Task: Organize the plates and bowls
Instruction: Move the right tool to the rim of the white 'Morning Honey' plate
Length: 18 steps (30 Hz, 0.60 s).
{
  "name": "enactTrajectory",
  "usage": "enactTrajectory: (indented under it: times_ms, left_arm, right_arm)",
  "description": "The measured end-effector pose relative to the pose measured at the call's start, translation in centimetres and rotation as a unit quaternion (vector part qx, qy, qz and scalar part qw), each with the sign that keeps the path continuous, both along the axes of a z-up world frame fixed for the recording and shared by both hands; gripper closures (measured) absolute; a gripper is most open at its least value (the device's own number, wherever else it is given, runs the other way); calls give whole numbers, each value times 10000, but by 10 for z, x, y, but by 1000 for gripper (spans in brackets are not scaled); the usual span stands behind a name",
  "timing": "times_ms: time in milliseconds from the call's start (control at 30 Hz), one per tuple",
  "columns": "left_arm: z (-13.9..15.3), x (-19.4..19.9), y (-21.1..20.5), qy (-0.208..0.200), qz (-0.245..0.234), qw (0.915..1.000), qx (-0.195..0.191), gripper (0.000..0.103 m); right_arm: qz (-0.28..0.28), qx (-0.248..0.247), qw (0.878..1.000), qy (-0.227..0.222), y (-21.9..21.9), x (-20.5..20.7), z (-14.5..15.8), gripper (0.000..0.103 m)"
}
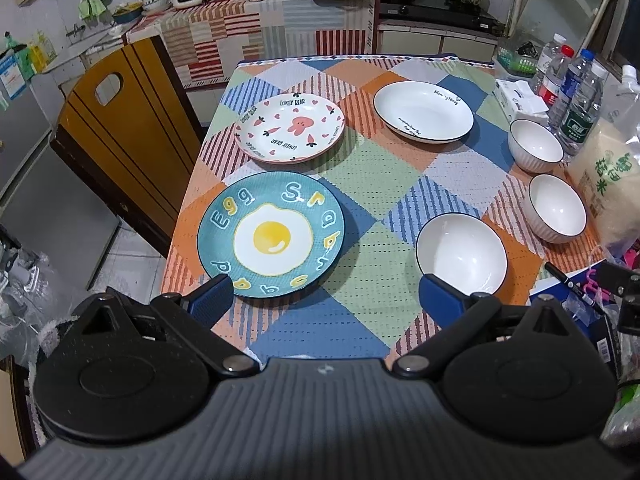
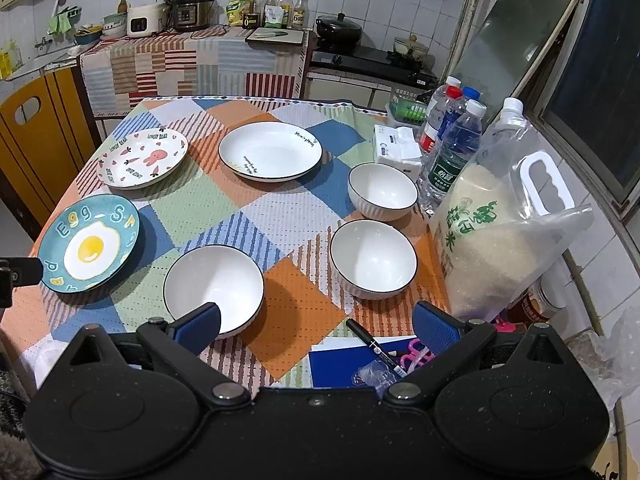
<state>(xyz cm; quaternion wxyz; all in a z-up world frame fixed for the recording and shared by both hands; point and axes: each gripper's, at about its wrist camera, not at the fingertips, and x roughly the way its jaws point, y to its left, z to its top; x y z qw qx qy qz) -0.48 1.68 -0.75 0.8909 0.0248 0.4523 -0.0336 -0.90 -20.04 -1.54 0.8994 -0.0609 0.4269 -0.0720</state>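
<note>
Three plates and three bowls are being kept apart on the patchwork-covered table [image 1: 360,208], none stacked, so the sorting appears not to have begun. The plates are lying on the left half: the egg plate [image 1: 272,236] nearest, the pink bear plate [image 1: 290,128] behind it, and the white plate [image 1: 424,112] further right toward the far edge. The bowls are being left in a loose row down the right side: the near bowl [image 2: 214,280], the middle bowl [image 2: 374,258] and the far bowl [image 2: 383,190], each upright and free of its neighbours.

The left hand-held gripper [image 1: 326,296] is being held spread wide and empty just above the near edge of the table, one blue pad by the egg plate's rim, probably because that plate is the closest one to take. The right hand-held gripper [image 2: 318,322] is likewise being held wide with nothing in it, one pad overlapping the near bowl's rim in the picture; whether it touches cannot be told. The rice bag [image 2: 500,240] and water bottles [image 2: 452,148] are crowding the right edge, so bowls are likely better gathered toward the open middle.
</note>
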Motion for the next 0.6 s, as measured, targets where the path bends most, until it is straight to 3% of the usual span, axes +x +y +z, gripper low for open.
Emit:
enactTrajectory:
  times_ms: [200, 300, 400, 500, 600]
  left_arm:
    - [10, 17, 12, -85, 63, 9999, 12, 3]
    - [18, 30, 14, -187, 104, 9998, 61, 3]
    - [20, 43, 10, -459, 156, 9981, 382, 3]
    - [18, 62, 4, -402, -64, 9991, 153, 3]
    - [14, 84, -3, -261, -277, 9991, -195, 3]
  right_arm:
    - [86, -245, 9997, -40, 0, 12, -6, 0]
    - [348, 77, 9990, -276, -7, 20, 1, 0]
    - [741, 346, 9945, -659, -14, 30, 5, 0]
    - [1156, 540, 9871, -972, -20, 47, 4, 0]
    - [1403, 1031, 9811, -845, -29, 76, 4, 2]
